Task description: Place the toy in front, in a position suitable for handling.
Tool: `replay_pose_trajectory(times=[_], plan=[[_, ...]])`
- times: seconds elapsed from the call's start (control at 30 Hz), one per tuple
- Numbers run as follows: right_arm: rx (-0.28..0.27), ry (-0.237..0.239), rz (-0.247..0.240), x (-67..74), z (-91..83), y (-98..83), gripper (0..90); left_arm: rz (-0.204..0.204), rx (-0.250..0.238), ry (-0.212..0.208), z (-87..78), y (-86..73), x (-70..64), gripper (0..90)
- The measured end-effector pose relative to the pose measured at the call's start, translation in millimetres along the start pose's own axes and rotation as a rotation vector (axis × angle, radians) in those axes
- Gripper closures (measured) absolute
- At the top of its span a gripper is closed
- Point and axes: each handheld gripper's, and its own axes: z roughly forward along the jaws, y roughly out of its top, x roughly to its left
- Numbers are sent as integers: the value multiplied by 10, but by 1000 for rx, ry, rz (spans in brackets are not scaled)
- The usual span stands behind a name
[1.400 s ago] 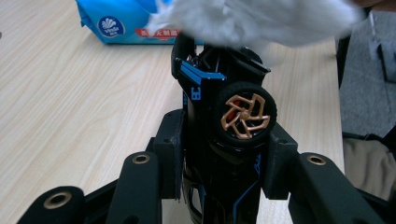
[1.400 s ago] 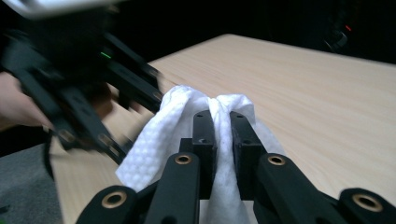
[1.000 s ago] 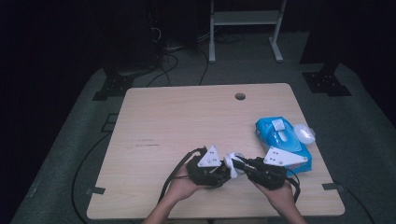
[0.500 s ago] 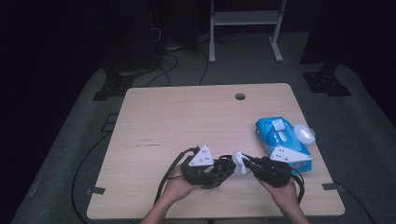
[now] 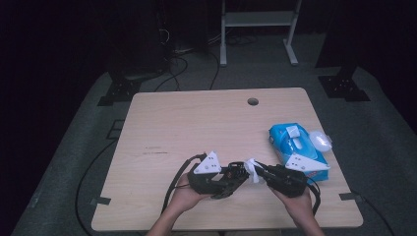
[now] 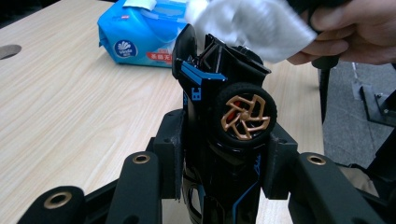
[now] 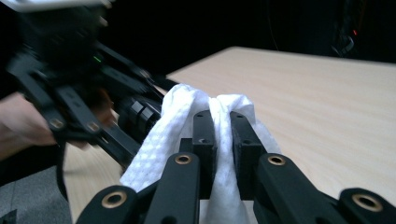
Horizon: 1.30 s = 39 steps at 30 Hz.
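A black toy car (image 6: 224, 126) with blue trim and a gold-spoked wheel stands on end between the jaws of my left gripper (image 6: 224, 154), which is shut on its body. My right gripper (image 7: 223, 135) is shut on a bunched white wipe (image 7: 187, 121). The wipe (image 6: 252, 25) rests against the car's upper end. In the high view the left gripper (image 5: 231, 178) and right gripper (image 5: 258, 173) meet tip to tip near the table's front edge, with the car (image 5: 235, 173) and wipe (image 5: 253, 169) between them.
A blue pack of wet wipes (image 5: 295, 142) lies at the right of the wooden table (image 5: 196, 123), just behind the right hand (image 5: 300, 204). A cable hole (image 5: 253, 102) sits near the far edge. Cables trail off the left gripper toward the front.
The left gripper has shifted slightly to the left; both hands otherwise stay put with the wipe against the car.
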Motion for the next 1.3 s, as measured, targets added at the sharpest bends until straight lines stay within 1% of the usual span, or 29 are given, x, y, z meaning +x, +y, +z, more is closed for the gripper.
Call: replay_pose_trajectory(times=[0.03, 0.07, 0.1, 0.13, 0.17, 0.23, 0.3, 0.37, 0.4, 0.47, 0.5, 0.53, 0.57, 0.63, 0.7, 0.73, 0.8, 0.83, 0.87, 0.93, 0.97, 1.0, 1.03, 1.07, 1.13, 1.17, 1.2, 1.23, 1.3], plan=[[-2, -2, -6, 14, 8, 0, 823, 2, 4, 7, -13, 0, 3, 584], [6, -4, 0, -4, 9, -20, 823, 0, 6, 8, -22, -8, 12, 584], [26, -18, -5, -23, 15, -48, 823, -8, 1, 6, -33, -19, 23, 584], [26, -18, -5, -23, 15, -48, 823, -8, 1, 6, -33, -19, 23, 584], [56, -30, 8, -54, 21, -95, 823, -12, 0, 5, -42, -29, 30, 583], [30, -18, 11, -33, 11, -63, 822, -5, 9, 4, -37, -27, 25, 583], [-2, 5, -9, 23, 11, 8, 822, -5, 2, -6, -27, -22, 16, 584], [-11, 9, -30, 59, 32, 25, 822, -3, 5, -2, -31, -14, 16, 583], [-14, 11, -22, 45, 36, 7, 822, 0, 10, 3, -34, -20, 17, 583], [22, -9, -11, -5, 50, -60, 822, -4, 14, 6, -41, -32, 26, 584], [54, -26, -8, -28, 63, -103, 822, -20, 5, 0, -59, -58, 48, 584], [68, -30, -3, -42, 67, -134, 822, -20, 5, 0, -59, -58, 48, 584], [69, -29, -4, -39, 65, -139, 822, 6, 37, 20, -59, -58, 43, 584], [45, -21, -21, 4, 57, -83, 821, 23, 74, 19, -29, -46, 25, 584], [22, -5, -40, 48, 61, -15, 822, 40, 93, 14, 6, -42, 9, 583], [24, 1, -48, 64, 72, -2, 821, 36, 94, 10, 22, -43, 4, 584], [34, 5, -53, 67, 89, -14, 821, 36, 91, 7, 28, -44, 10, 584], [45, 0, -38, 37, 113, -109, 820, 45, 122, 12, 65, -61, 17, 583], [62, 4, -17, 1, 117, -156, 820, 41, 122, 15, 78, -78, 21, 583], [125, -34, -29, -43, 124, -233, 820, 20, 110, 3, 70, -92, 54, 582], [134, -41, -17, -67, 114, -251, 820, 20, 110, 3, 70, -92, 54, 582], [134, -41, -17, -67, 114, -251, 820, 14, 107, -1, 65, -92, 73, 582], [101, -36, -4, -63, 83, -219, 820, 1, 112, -4, 78, -80, 104, 583], [84, -31, -13, -34, 75, -175, 820, -2, 120, -7, 93, -67, 113, 583], [49, -14, -36, 40, 85, -90, 820, 7, 130, -9, 135, -32, 103, 583], [48, -9, -48, 70, 99, -65, 820, 20, 141, -13, 159, -10, 93, 583], [48, -9, -48, 70, 99, -65, 820, 20, 141, -13, 159, -10, 93, 583], [42, -4, -55, 98, 121, -51, 820, 43, 162, -12, 203, 31, 70, 583], [40, -13, -65, 93, 113, -52, 820, 43, 164, -15, 224, 45, 67, 583]])
